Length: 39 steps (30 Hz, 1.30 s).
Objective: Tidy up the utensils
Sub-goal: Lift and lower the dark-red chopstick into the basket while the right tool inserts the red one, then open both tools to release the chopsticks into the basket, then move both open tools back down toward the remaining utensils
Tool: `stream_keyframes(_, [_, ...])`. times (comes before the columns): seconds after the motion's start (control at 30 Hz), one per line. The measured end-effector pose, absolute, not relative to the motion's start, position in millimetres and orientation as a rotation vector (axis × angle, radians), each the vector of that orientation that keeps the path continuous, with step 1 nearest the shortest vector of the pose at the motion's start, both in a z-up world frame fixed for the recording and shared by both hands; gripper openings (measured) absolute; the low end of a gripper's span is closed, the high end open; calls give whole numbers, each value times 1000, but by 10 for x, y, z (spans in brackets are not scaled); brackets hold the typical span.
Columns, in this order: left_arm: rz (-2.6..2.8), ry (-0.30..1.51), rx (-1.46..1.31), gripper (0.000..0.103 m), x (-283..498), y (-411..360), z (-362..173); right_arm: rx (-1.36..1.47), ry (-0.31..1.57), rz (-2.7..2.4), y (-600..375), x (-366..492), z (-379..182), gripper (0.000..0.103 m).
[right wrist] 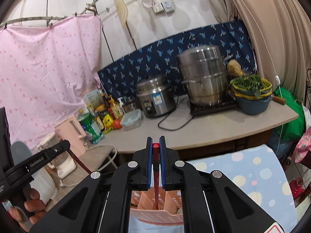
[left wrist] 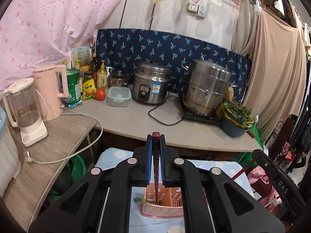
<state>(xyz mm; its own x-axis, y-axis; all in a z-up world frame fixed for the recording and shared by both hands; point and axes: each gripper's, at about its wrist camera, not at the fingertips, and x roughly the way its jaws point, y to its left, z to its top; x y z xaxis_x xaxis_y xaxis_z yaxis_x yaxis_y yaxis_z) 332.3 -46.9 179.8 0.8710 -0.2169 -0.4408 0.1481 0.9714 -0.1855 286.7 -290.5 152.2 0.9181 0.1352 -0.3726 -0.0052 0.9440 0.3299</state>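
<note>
My left gripper (left wrist: 155,138) is shut on a dark maroon chopstick (left wrist: 156,172) that runs down between the blue pads; its lower tip sits in a compartment of the pink perforated utensil holder (left wrist: 165,207). A green-tipped utensil (left wrist: 141,200) lies at the holder's left rim. My right gripper (right wrist: 156,139) is shut on a red chopstick (right wrist: 156,186), whose tip reaches into the same pink holder (right wrist: 157,213). The holder stands on a light blue dotted cloth (right wrist: 252,170). The other gripper's body shows at the edge of each view.
Behind is a grey counter (left wrist: 136,120) with a rice cooker (left wrist: 151,85), a steel steamer pot (left wrist: 207,87), a bowl of greens (left wrist: 237,120), a lidded container (left wrist: 118,96), a tomato and bottles. A pink kettle (left wrist: 51,92) and a blender (left wrist: 27,112) stand on the left shelf.
</note>
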Motion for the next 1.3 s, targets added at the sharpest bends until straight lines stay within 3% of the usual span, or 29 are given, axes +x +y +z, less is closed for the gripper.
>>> stream_keyframes(0.23, [-190,522,-130,7,3343,-490,1600,324,460,71,-2903,2895,1271,7])
stream_keyframes(0.33, [-182,531,-128,11,3320,-479,1543,304,458,64,-2883,2838,1265,14])
stream_keyframes(0.4, [-183,537,-141,31,3286,-455,1527,305,455,67,-2886,2788,1280,22])
stream_keyframes(0.47, [-172,527,-150,42,3241,-419,1524,305,453,66,-2898,2736,1293,25])
stream_keyframes(0.8, [-151,544,-118,42,2883,-317,1458,292,486,68,-2880,2306,1211,25])
stream_keyframes(1.3, [-89,632,-27,42,2114,-218,991,219,630,90,-2568,1457,633,25])
